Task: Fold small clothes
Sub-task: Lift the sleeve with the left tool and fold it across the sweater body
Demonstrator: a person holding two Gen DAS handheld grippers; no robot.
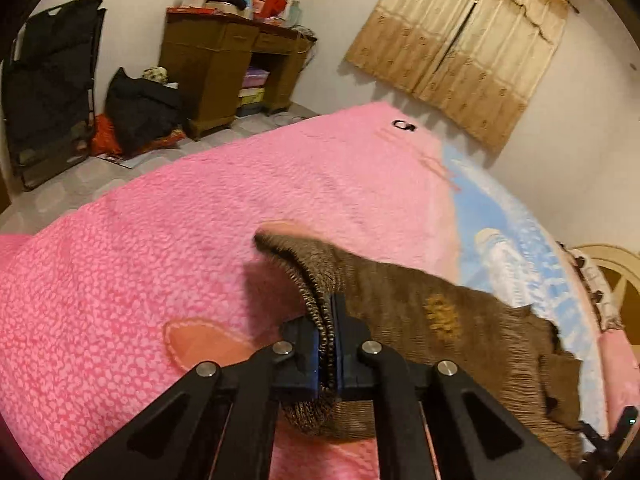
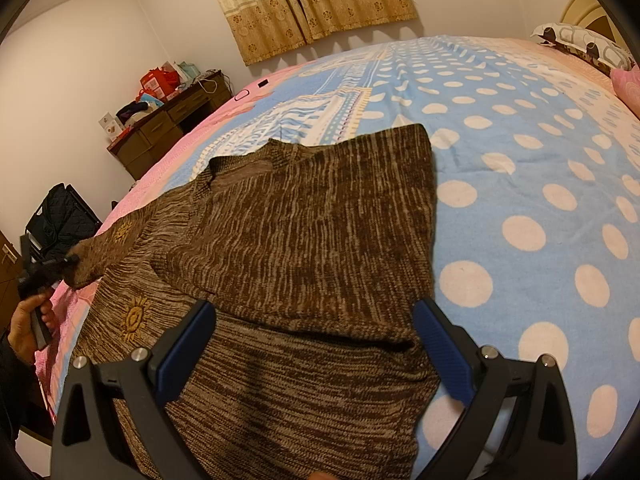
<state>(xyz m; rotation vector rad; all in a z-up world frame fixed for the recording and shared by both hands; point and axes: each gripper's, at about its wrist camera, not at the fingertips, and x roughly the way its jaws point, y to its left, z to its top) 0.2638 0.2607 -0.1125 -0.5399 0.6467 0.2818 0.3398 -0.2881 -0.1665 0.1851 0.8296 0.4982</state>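
The left gripper [image 1: 330, 320] is clamped on the cuff of the sweater's [image 2: 304, 240] sleeve [image 1: 320, 276], lifted off the bed [image 2: 520, 160]. From that gripper the sleeve runs to its right, toward the body lying flat with one side already folded in. The right gripper [image 2: 312, 344] hovers with jaws wide apart just above the body's near half, holding nothing. The left is better placed, I judge, to carry the sleeve across.

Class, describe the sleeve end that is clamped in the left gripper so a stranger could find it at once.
Start at the bed, then the brown knit sweater spread on it. Follow its outstretched sleeve to the ribbed cuff raised over the pink blanket: unlike the flat-lying rest, it is pinched in the left gripper.
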